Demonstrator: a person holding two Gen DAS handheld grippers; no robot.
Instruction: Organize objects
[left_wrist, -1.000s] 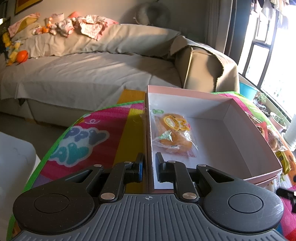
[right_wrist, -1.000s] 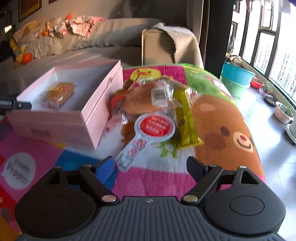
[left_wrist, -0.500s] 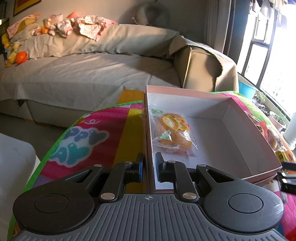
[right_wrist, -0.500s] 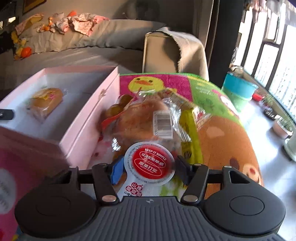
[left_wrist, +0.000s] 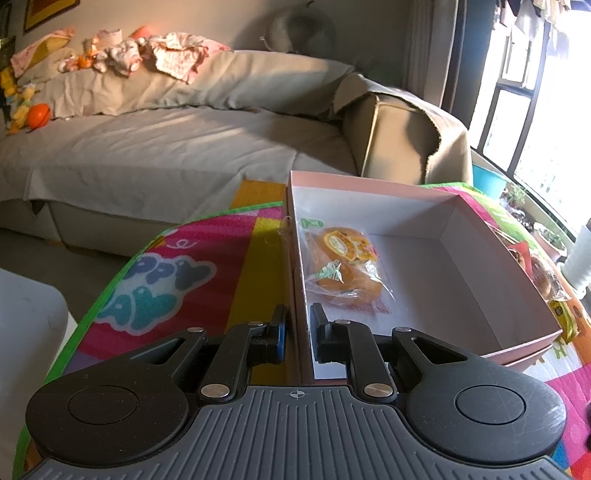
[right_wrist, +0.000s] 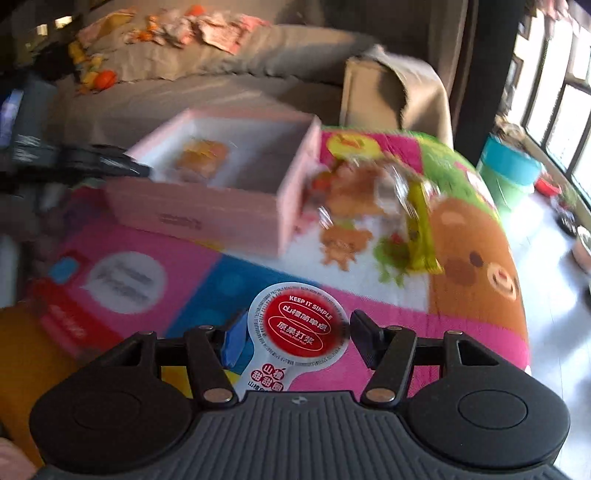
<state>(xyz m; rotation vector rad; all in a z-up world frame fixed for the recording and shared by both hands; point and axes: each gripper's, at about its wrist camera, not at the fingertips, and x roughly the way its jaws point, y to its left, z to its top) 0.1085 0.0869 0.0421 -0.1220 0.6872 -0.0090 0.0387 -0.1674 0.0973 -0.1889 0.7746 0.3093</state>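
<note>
Right wrist alone shows the red-labelled snack (right_wrist: 298, 332) between fingers (right_wrist: 233, 341).

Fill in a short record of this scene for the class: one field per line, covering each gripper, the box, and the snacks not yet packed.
left gripper: shut on the near wall of the pink box
right gripper: shut on red-lidded snack pack, lifted above the mat
box contents: one wrapped bun, against the left wall
not yet packed: wrapped pastries and yellow-green packet, on the mat beside the box
image quality: right wrist view blurred
</note>
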